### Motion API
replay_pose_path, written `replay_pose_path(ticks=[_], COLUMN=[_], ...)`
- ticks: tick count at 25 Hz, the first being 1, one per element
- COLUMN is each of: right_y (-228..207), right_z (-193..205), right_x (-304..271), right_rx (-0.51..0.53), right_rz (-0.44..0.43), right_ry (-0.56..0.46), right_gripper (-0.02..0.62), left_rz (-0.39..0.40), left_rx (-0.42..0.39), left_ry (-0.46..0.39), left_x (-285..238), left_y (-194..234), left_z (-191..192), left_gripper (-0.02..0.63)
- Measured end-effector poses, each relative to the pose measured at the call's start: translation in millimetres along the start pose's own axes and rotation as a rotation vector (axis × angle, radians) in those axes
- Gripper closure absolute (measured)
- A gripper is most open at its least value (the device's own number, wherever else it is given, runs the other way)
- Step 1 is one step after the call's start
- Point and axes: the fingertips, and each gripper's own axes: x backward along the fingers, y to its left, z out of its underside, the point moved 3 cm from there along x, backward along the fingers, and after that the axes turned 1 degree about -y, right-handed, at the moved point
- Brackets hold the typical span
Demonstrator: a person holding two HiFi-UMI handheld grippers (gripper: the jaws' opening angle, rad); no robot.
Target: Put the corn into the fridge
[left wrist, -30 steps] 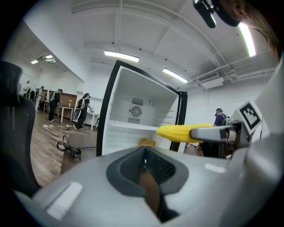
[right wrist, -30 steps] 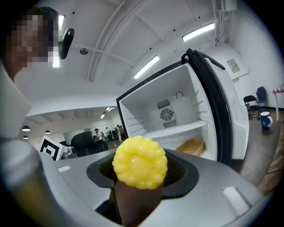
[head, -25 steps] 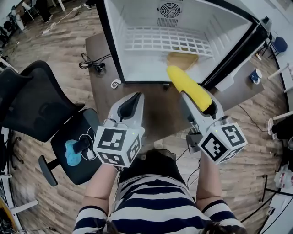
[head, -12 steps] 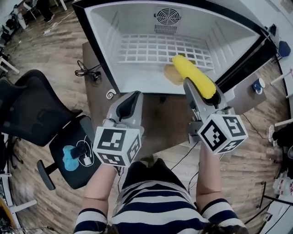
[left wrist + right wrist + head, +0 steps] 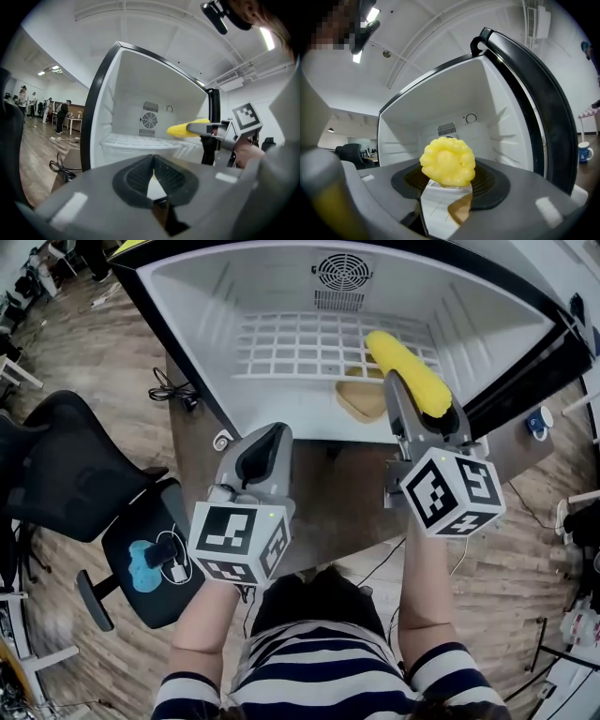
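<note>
Corn [image 5: 408, 371] is pointing end-first into the open fridge [image 5: 187, 306], hovering above its wire shelf [image 5: 300, 343], probably so it can go in lengthwise. The right gripper [image 5: 419, 413] is clamping its near end, with the cob jutting beyond the jaws. The left gripper [image 5: 265, 448] is waiting closed and empty before the fridge.

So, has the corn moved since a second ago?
Yes. The corn, held in the right gripper, has gone forward, from the front edge of the fridge to over its wire shelf.
</note>
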Motion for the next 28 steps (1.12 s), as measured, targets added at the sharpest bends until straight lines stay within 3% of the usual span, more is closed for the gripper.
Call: replay_pose_path(ticks=[10,28], right_y=[-15.6,-26.3], right_z=[0.6,10.9], right_x=[-28.0,-52.7], right_rx=[0.153,0.381], right_rz=[0.140,0.272], right_ry=[-0.075,-0.098], right_gripper=[0.347,0.347], left_rz=[-0.005,-0.007], left_rx=[0.013,0.026], left_ry=[0.005,0.014], left_x=[-15.3,-29.7], left_y=[4.7,8.2], left_z=[4.6,12.7], left_gripper=[0.606,0.606])
